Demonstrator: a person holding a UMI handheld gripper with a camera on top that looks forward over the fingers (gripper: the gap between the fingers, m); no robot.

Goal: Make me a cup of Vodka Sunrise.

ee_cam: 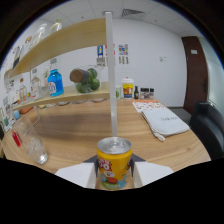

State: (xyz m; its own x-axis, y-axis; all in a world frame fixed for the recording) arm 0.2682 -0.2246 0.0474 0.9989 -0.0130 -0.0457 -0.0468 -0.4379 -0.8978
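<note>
A yellow-orange juice can [114, 165] with a silver top stands upright between my two fingers. My gripper [114, 172] is shut on the can, the dark pads [92, 163] pressing on both its sides. The can's bottom is hidden behind the white finger bodies. To the left, beyond the fingers, a clear glass [33, 144] with ice in it stands on the wooden table [80, 125], with something red beside it.
A white post [111, 75] rises just behind the can and carries a wooden shelf [65, 97] with a blue bottle [55, 82], a fruit bowl [86, 80] and jars. A folded cloth [165, 121] lies on the right, near a dark chair [207, 127].
</note>
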